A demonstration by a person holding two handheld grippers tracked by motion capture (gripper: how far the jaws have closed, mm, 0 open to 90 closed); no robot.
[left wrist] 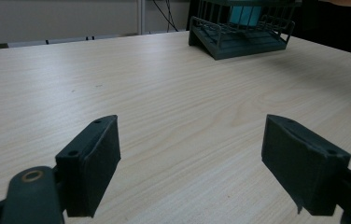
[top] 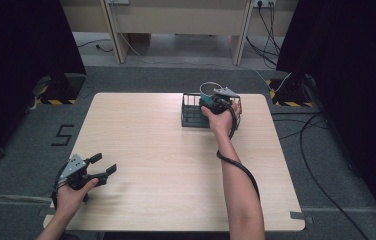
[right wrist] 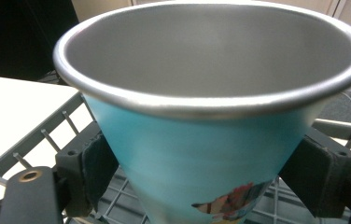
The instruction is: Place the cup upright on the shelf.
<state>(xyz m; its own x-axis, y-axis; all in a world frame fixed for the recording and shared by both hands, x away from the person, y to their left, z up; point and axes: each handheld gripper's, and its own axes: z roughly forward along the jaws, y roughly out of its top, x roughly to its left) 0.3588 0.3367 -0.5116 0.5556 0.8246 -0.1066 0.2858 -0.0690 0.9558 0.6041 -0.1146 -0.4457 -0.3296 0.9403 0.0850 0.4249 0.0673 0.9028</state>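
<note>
1. Cup: a light-blue tapered cup with a bare metal interior and rolled rim, upright, with a printed picture low on its wall. In the high view the cup stands at the table's 1 o'clock, over the wire basket.
2. Right gripper: both black pads press the cup's wall from opposite sides, at 9 and 3 o'clock of the cup, below the rim; the jaws are clamped on it. In the high view the right gripper is at the basket's right half.
3. Wire basket: dark, open-topped, near the far edge of the table; its rim and grid floor show below and around the cup.
4. Left gripper: jaws spread wide apart, holding nothing, hovering low over bare wood; in the high view the left gripper sits at the table's 8 o'clock, close to the near left corner.
5. Table: light wood, with broad open surface between the two grippers.
</note>
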